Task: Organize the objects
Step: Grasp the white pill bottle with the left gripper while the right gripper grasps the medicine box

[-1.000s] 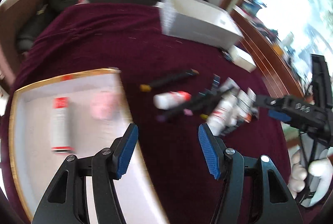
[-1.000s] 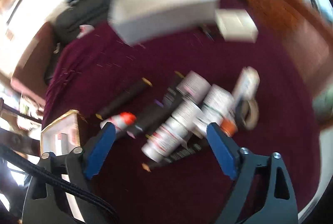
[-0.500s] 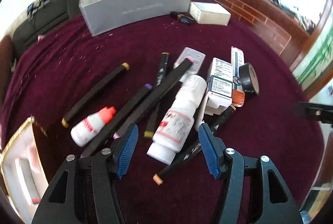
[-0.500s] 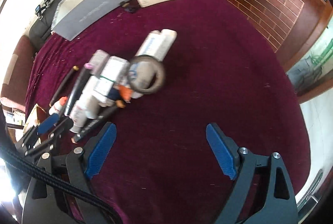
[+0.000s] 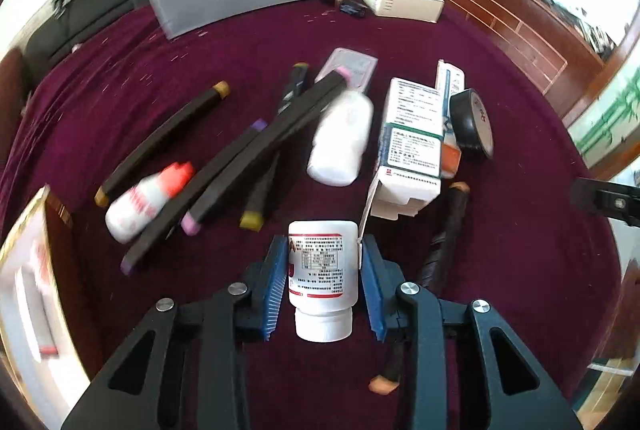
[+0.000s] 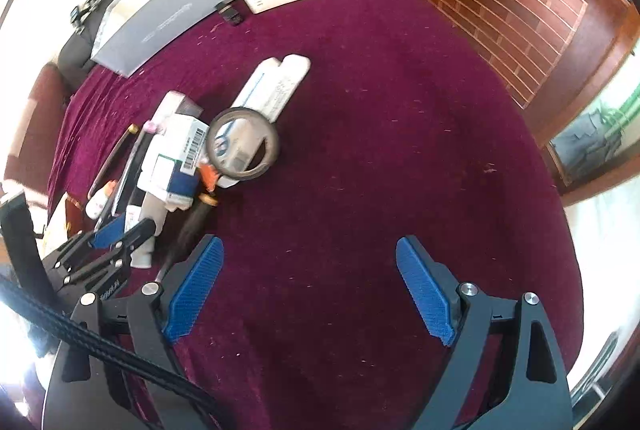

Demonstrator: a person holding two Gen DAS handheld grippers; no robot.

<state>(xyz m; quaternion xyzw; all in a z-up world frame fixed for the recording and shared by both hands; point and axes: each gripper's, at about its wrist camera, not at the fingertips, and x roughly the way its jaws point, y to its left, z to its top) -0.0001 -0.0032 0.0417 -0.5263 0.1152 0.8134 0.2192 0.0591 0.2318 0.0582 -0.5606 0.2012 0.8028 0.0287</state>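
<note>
White labelled bottle (image 5: 322, 266), cap toward camera

Right gripper (image 6: 310, 286) hovering wide open over bare maroon cloth (image 6: 400, 150), tape roll (image 6: 244, 146) and boxes lying upper left, left gripper (image 6: 120, 234) showing at left edge

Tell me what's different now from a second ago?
The left hand-held gripper swung from the tray to the pile; its jaws have just been closing onto the white pill bottle. The right hand-held gripper moved over bare maroon cloth, open as before.
</note>
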